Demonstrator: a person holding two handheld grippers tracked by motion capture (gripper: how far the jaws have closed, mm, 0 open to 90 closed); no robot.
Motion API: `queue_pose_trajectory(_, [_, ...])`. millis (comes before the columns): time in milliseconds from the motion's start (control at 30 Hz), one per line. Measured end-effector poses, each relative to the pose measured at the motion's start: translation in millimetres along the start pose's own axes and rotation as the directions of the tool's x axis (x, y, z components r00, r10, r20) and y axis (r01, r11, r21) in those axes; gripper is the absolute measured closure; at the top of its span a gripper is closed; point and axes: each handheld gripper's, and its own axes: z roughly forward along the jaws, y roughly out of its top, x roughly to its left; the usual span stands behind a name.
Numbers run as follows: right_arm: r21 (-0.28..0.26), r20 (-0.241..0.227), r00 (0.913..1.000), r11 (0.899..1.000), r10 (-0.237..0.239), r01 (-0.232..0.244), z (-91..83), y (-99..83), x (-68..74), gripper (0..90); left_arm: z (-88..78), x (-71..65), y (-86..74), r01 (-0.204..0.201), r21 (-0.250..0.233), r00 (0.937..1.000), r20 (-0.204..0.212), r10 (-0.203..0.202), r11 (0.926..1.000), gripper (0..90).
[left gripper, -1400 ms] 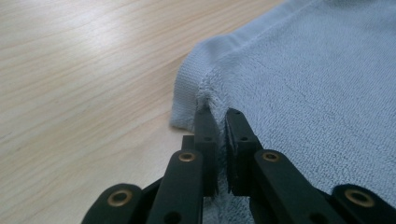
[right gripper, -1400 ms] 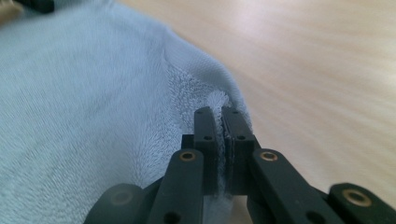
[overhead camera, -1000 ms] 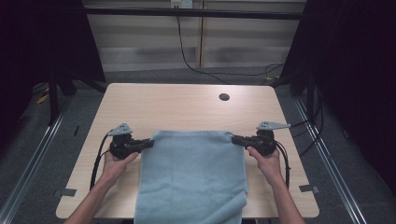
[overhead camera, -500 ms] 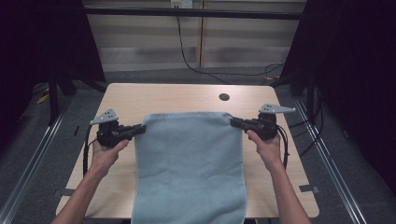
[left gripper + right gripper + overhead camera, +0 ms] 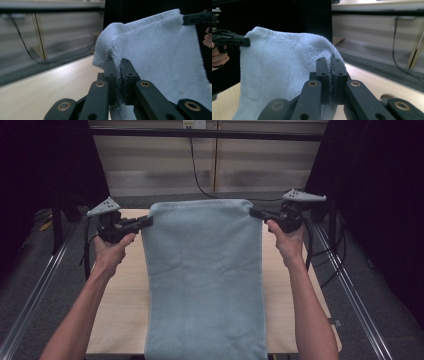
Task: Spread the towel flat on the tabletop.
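A light blue towel (image 5: 202, 280) hangs stretched between my two grippers, its lower part draped over the table's near edge. My left gripper (image 5: 148, 221) is shut on the towel's upper left corner (image 5: 112, 53). My right gripper (image 5: 254, 213) is shut on the upper right corner (image 5: 329, 55). Both are held well above the wooden table (image 5: 120, 310). In the left gripper view the right gripper (image 5: 197, 18) pinches the far corner. In the right gripper view the left gripper (image 5: 234, 40) does the same.
Metal rails (image 5: 30, 300) run along both sides of the table. A black cable (image 5: 197, 175) hangs down the back wall. Dark panels stand at the far left and far right. A round hole (image 5: 387, 97) in the tabletop lies near the right gripper.
Both hands have risen and lifted the towel's top edge off the table. The towel now hangs upright instead of lying flat.
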Motion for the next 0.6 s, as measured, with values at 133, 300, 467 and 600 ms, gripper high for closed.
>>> queue_pose_trajectory(133, [-0.068, -0.004, 0.9997, 0.997, -0.022, 0.022, -11.5, 27.3, 4.9, 86.5, -11.5, -12.8, 15.9, -0.050, -0.023, 0.9986, 0.013, 0.050, 0.9985, 85.2])
queue_pose_trajectory(300, [-0.039, -0.031, 0.9983, 0.998, -0.049, 0.047, -26.7, 9.1, 21.3, 86.6, -17.7, -29.7, -5.1, -0.055, -0.001, 0.9969, 0.057, 0.055, 0.9985, 85.0])
queue_pose_trajectory(467, [0.034, -0.070, 0.9967, 0.998, -0.041, 0.044, -52.6, -39.7, 40.3, 86.6, -25.6, -49.9, -41.8, -0.038, 0.029, 0.9913, 0.127, 0.034, 0.9989, 85.2])
queue_pose_trajectory(600, [0.080, -0.104, 0.9943, 0.996, -0.024, 0.032, -73.8, -76.2, 55.8, 86.6, -33.9, -62.3, -76.4, 0.023, 0.082, 0.9813, 0.189, -0.038, 0.9964, 85.2])
